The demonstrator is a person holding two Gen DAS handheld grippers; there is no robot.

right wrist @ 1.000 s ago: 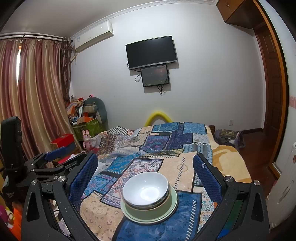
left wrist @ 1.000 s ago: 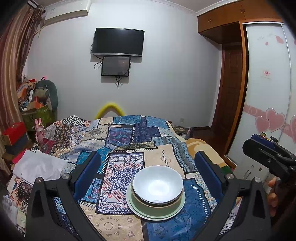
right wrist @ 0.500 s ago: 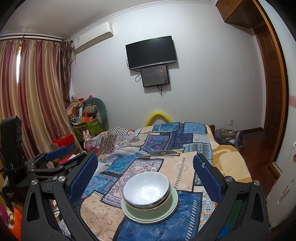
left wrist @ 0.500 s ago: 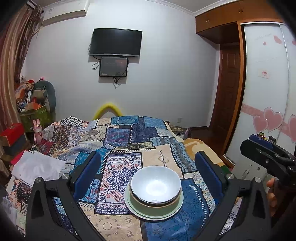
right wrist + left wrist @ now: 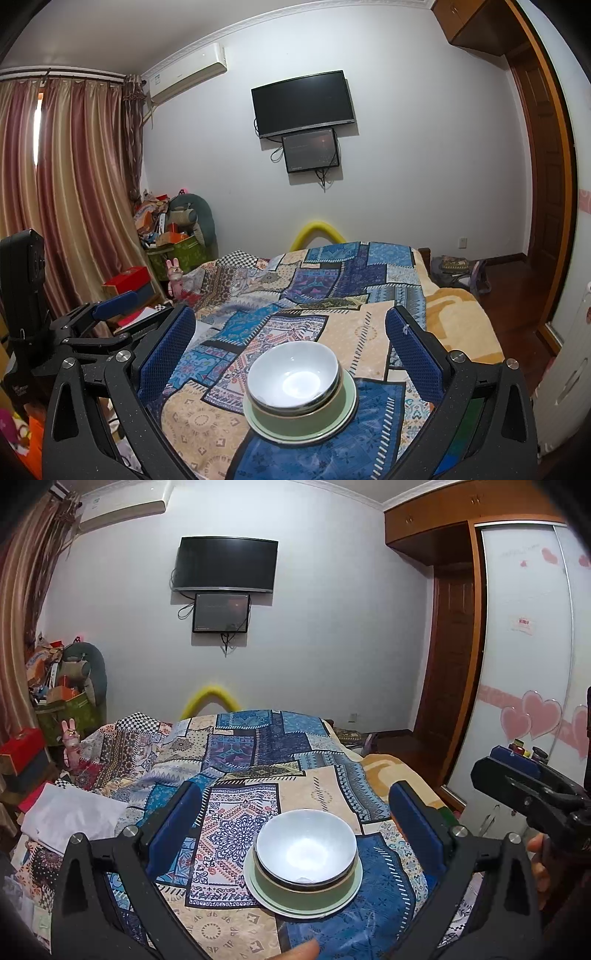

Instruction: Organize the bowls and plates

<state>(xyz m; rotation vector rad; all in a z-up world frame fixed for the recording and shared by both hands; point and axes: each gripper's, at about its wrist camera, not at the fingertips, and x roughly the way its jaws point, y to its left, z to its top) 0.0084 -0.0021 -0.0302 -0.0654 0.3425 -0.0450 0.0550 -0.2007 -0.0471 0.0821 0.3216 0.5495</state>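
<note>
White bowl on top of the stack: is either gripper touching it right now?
No. In the right wrist view the white bowl sits free between the right gripper's wide-open fingers, on the green plate.

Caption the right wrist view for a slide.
Open right gripper framing white bowl nested in green bowl on pale green plate, on patchwork bedspread.

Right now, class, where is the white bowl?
In both wrist views the white bowl sits low and centre on the bed, nested atop a green bowl on a green plate.
</note>
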